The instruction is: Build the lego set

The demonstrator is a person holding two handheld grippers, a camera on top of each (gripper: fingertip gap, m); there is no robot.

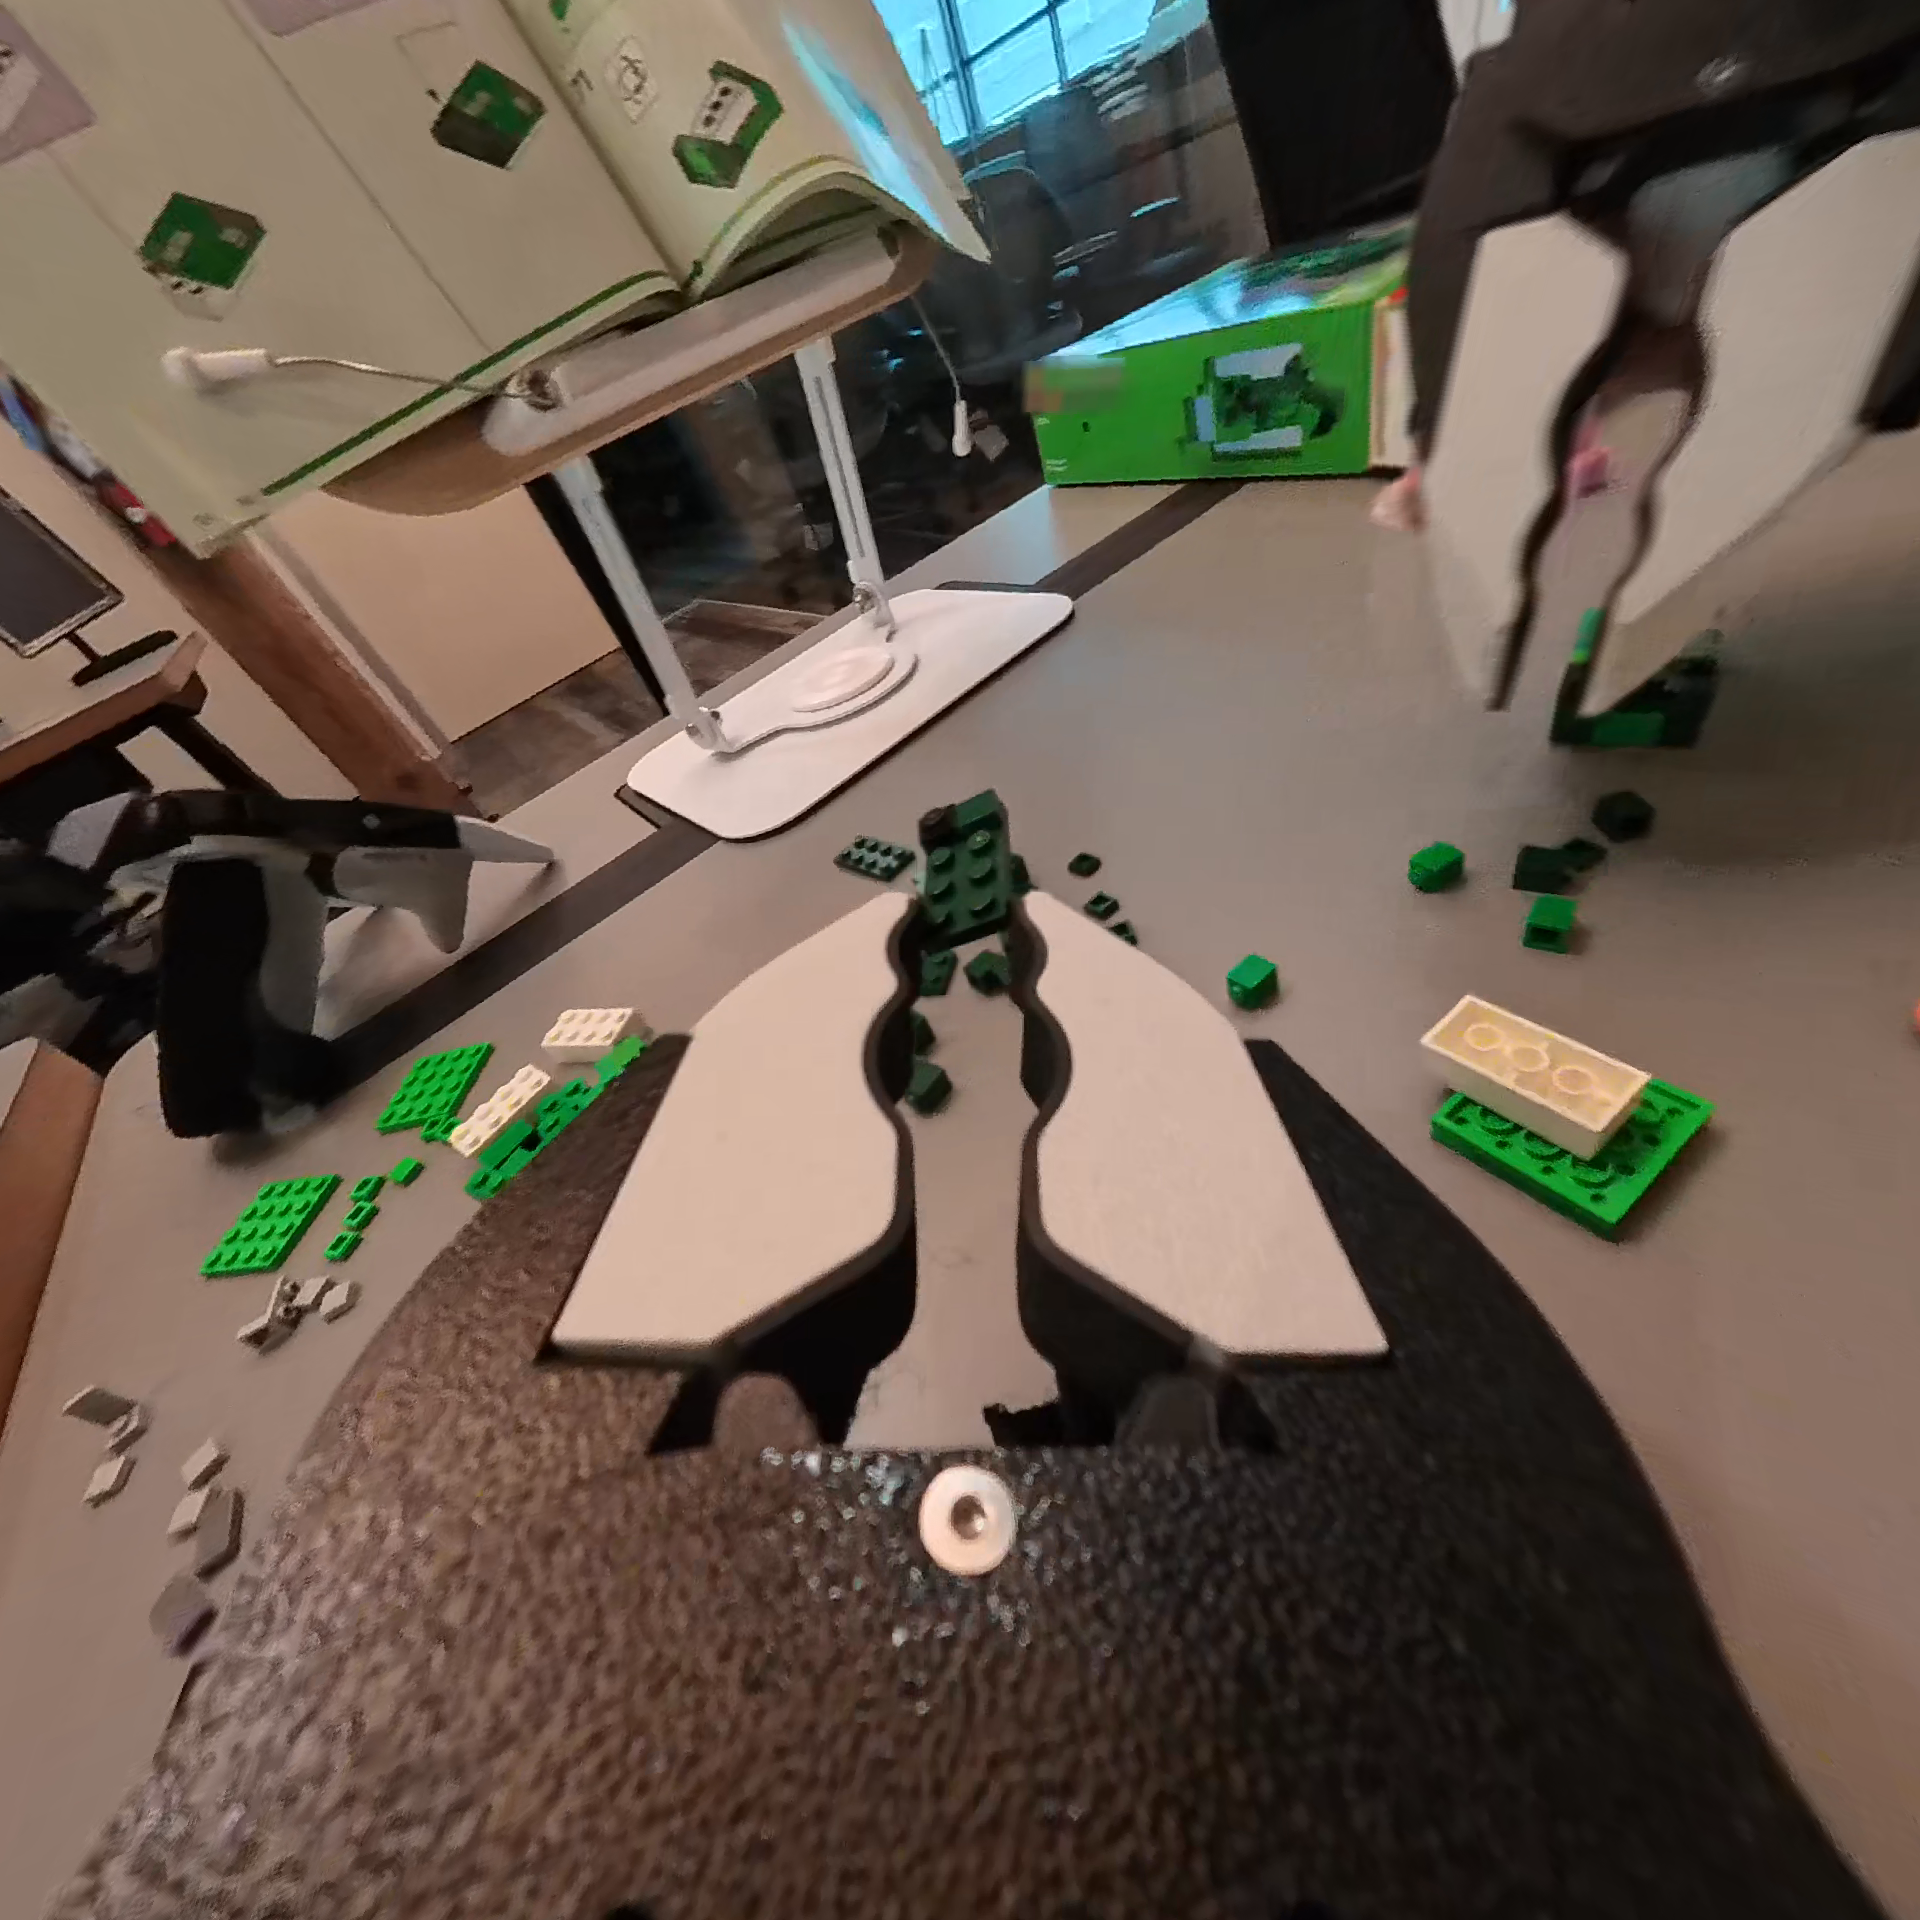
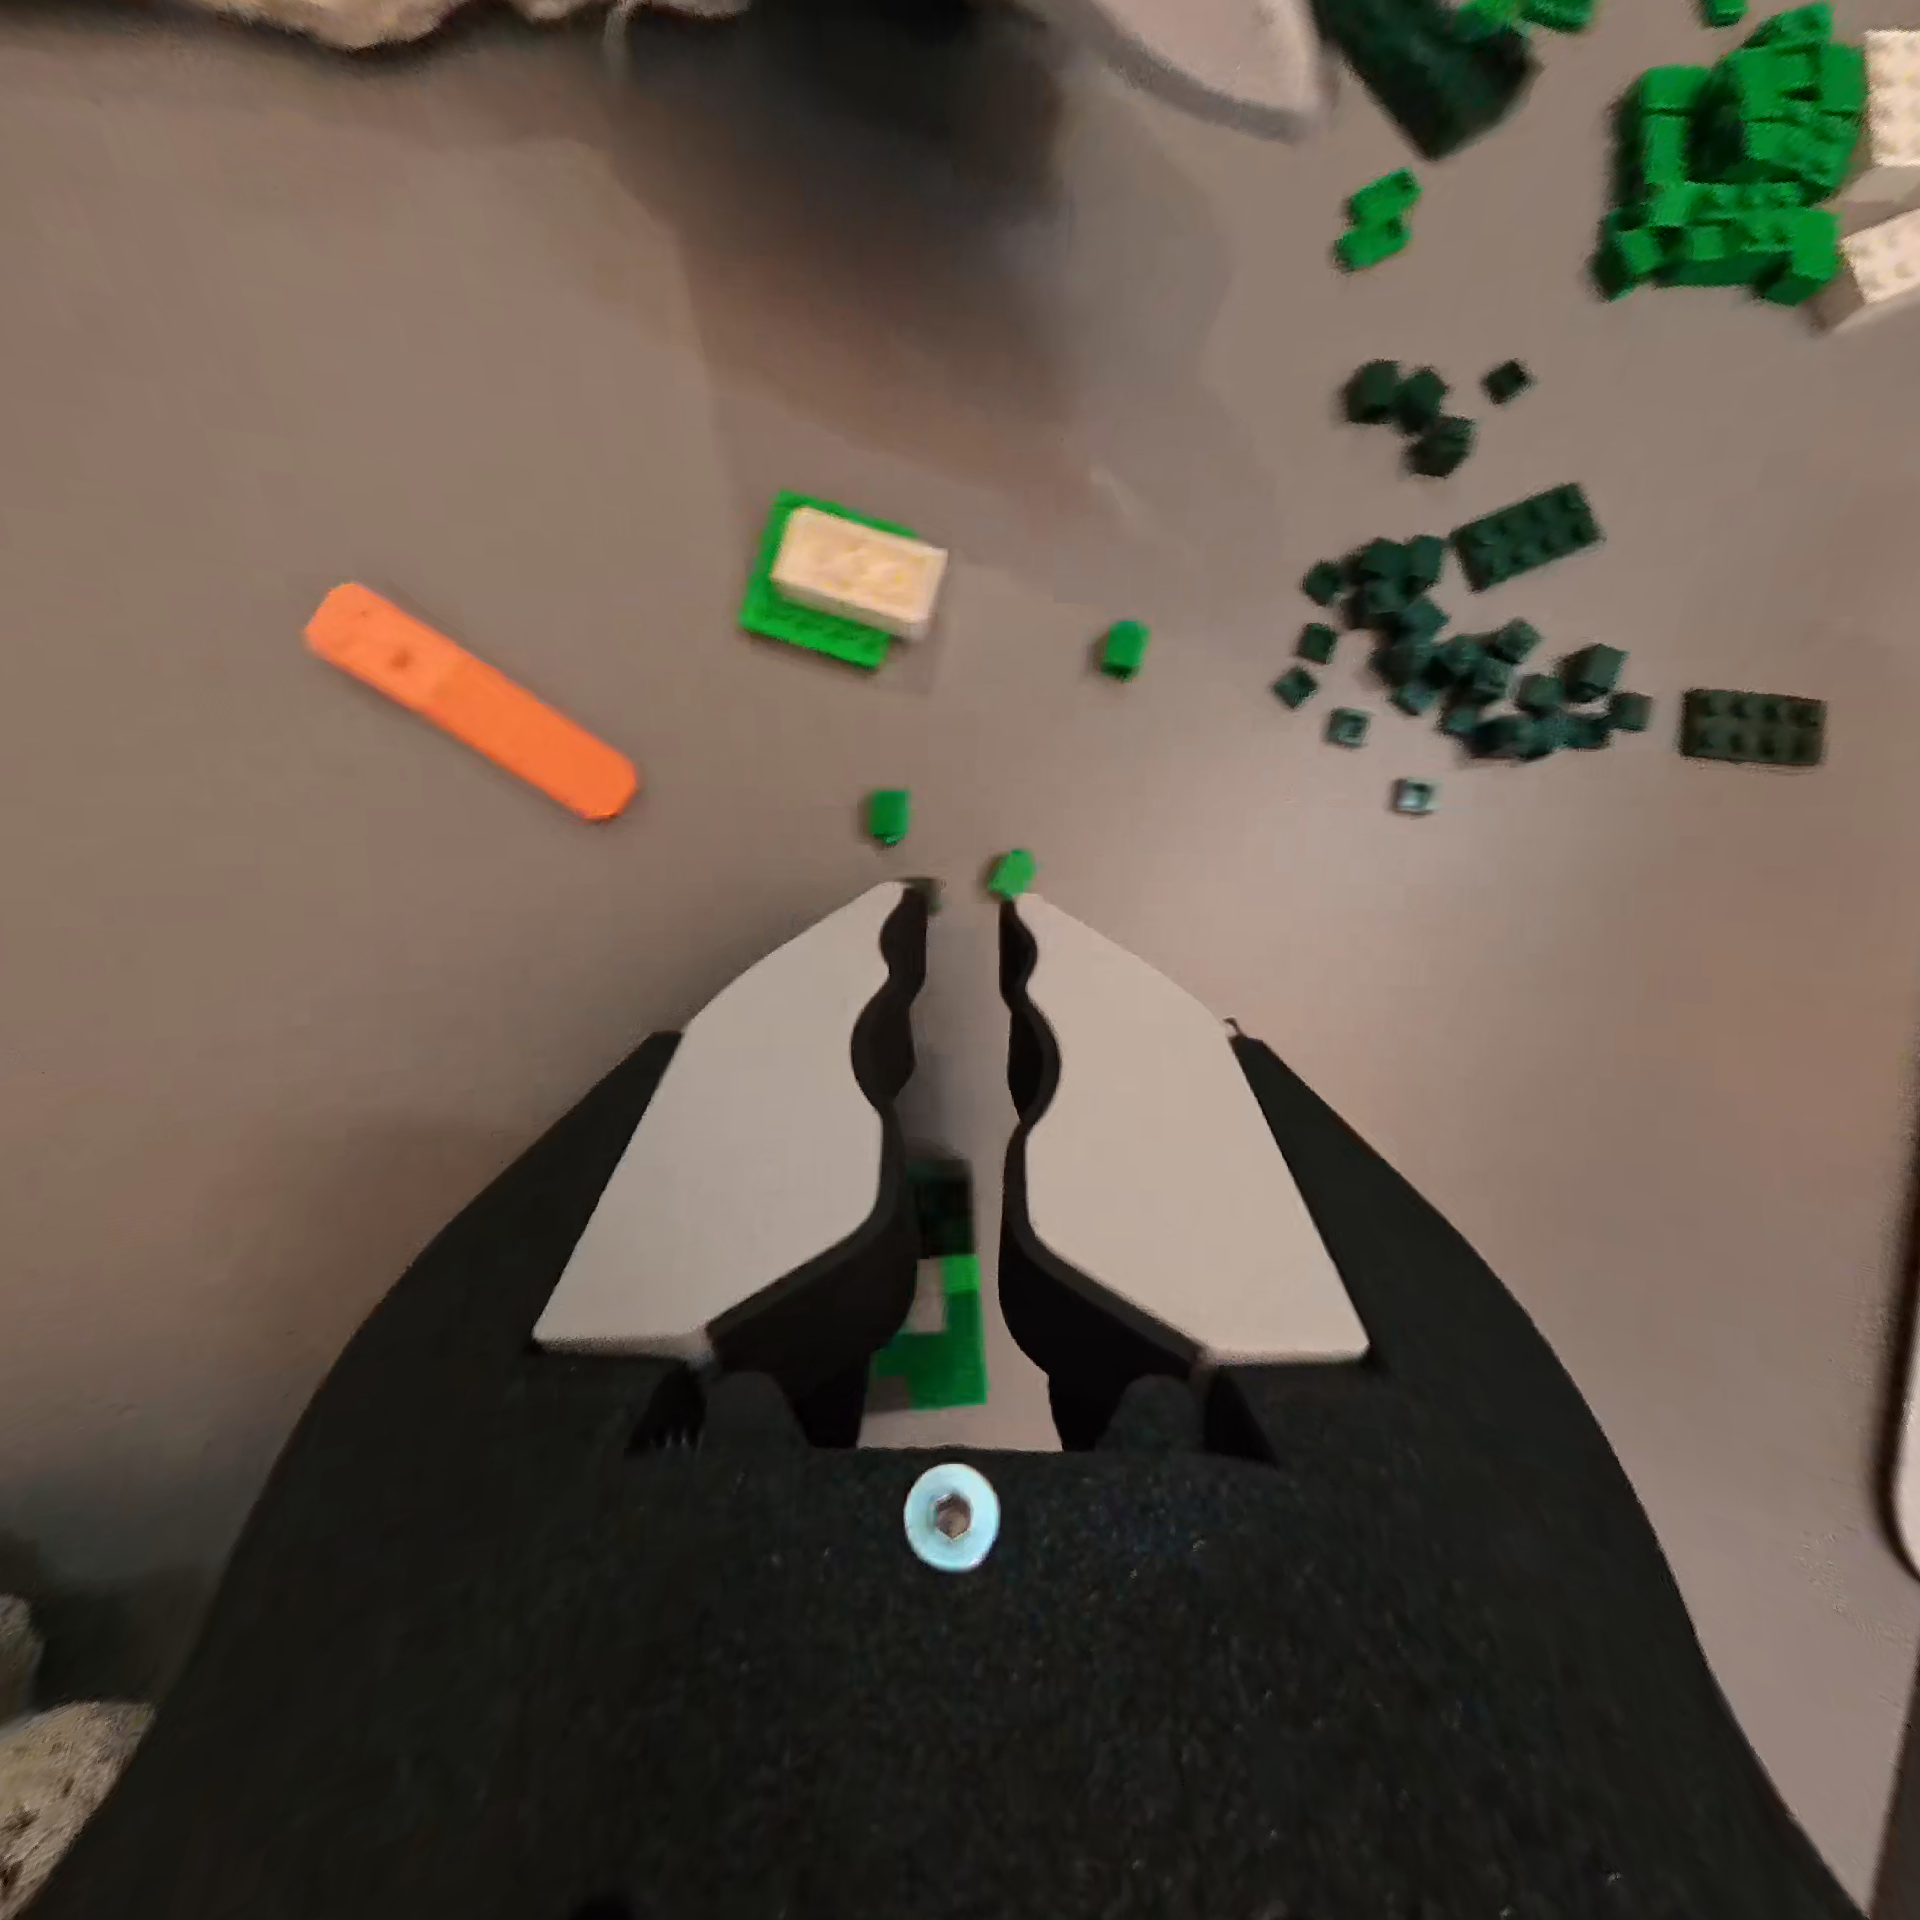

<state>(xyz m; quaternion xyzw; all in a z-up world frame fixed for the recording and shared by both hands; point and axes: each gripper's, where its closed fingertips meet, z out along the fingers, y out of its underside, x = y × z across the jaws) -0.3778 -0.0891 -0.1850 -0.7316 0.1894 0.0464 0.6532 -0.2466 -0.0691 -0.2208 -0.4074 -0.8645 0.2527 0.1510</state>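
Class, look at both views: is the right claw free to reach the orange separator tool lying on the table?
Probably yes. The right claw hangs above the table with its jaws slightly apart and seemingly empty, and the orange separator tool lies alone on bare grey table, with no bricks around it.

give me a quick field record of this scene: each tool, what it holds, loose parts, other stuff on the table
left tool: shut on dark green piece
right tool: open, empty, above table
loose parts: dark green pile, white brick on green plate
other: orange separator, manual on stand, box
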